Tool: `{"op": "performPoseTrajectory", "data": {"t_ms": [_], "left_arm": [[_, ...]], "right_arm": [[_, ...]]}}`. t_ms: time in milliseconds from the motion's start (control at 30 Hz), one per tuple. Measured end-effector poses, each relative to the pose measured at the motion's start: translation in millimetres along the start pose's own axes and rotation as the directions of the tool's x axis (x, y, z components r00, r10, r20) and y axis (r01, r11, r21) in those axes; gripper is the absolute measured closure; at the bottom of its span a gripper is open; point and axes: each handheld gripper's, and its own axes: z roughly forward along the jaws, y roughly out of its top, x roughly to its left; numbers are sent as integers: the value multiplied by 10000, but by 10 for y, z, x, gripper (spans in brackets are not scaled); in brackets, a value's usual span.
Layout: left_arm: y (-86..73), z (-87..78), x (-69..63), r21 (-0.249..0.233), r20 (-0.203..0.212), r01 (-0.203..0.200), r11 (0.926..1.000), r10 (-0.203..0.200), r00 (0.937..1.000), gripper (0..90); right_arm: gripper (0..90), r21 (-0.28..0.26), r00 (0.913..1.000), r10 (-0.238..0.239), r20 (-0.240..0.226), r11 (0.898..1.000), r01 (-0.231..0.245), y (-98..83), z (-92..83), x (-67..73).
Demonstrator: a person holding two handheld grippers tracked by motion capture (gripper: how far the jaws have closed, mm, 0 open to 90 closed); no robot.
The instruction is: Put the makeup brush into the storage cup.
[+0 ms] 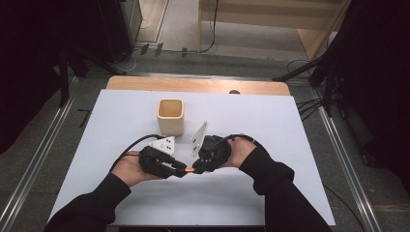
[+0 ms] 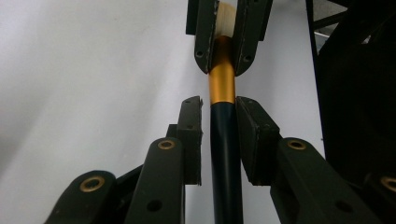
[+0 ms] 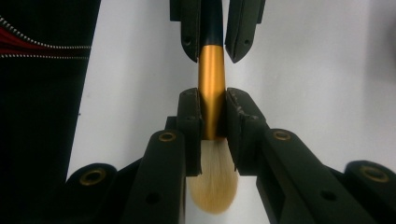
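Note:
A makeup brush with a dark handle, gold ferrule and cream bristles is held level above the white table sheet, between the two grippers, which face each other tip to tip. My right gripper is shut on the ferrule, and the bristles run back between its jaws. My left gripper has its jaws around the dark handle. One pad lies against the handle, with a thin gap at the other. In the high view the left gripper and right gripper nearly meet.
A square wooden cup stands upright on the sheet just behind the hands. Bare wood of the table shows at the far edge. The person's dark sleeves come in from the near edge.

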Motion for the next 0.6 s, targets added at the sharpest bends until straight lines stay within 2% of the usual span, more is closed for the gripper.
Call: {"op": "performPoseTrajectory", "data": {"t_ms": [233, 300, 467, 600], "left_arm": [[-2, 20, -3, 217, 166, -59, 9997, 55, 9998, 783], [-5, 28, 3, 207, 212, 58, 9998, -62, 9998, 783], [1, 29, 3, 243, 160, 14, 9997, -18, 9999, 782], [3, 38, 3, 272, 152, -34, 9996, 30, 9999, 783]], "right_arm": [[780, -3, 10000, -34, 37, 10000, 34, 17, 15, -8], [780, 24, 10000, -46, 14, 10000, 46, 18, 27, -14], [780, 67, 9999, 110, -75, 9999, -109, 19, 25, -7], [780, 31, 10000, -25, 1, 10000, 25, 25, 35, -19]]}}
